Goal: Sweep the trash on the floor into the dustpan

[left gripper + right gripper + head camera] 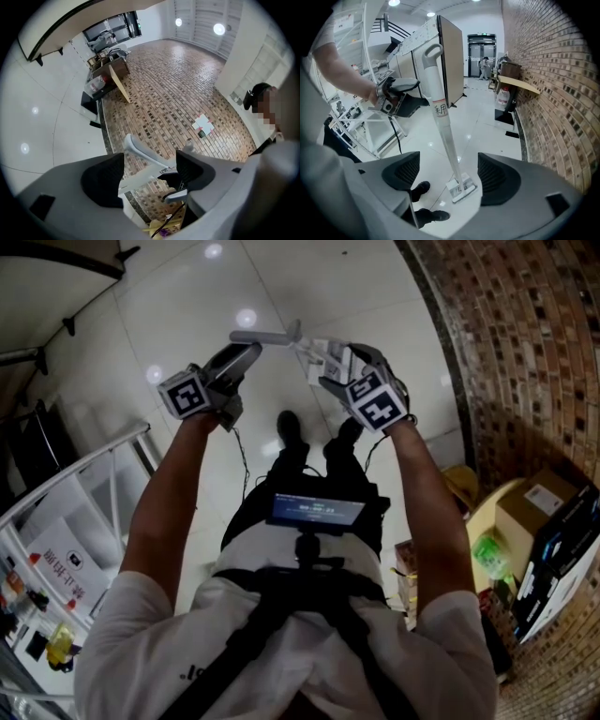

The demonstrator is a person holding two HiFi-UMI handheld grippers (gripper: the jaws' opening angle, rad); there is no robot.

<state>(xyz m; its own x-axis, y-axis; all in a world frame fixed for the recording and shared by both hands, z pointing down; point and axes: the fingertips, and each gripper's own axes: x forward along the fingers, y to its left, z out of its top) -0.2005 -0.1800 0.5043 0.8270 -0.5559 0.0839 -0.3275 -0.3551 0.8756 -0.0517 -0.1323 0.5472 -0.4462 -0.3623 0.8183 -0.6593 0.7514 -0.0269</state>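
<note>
A white long-handled sweeping tool (440, 117) stands on the glossy floor, its loop grip (432, 50) at the top and its small flat foot (461, 187) on the tiles. I cannot tell whether it is the broom or the dustpan. My right gripper (447, 176) is open; the handle runs between its jaws without touching the pads. My left gripper (147, 171) is open too, level with the upper handle (143, 157), which lies just past its pads. In the head view, the left gripper (246, 351) and the right gripper (328, 367) flank the handle top (267, 337). No trash shows.
A brick wall (525, 352) curves along the right, with cardboard boxes (539, 512) and a green bottle (490, 557) at its foot. A white shelf rack (103, 484) stands at the left. The person's shoes (289, 427) are below the grippers. A paper (202, 124) is taped to the brick.
</note>
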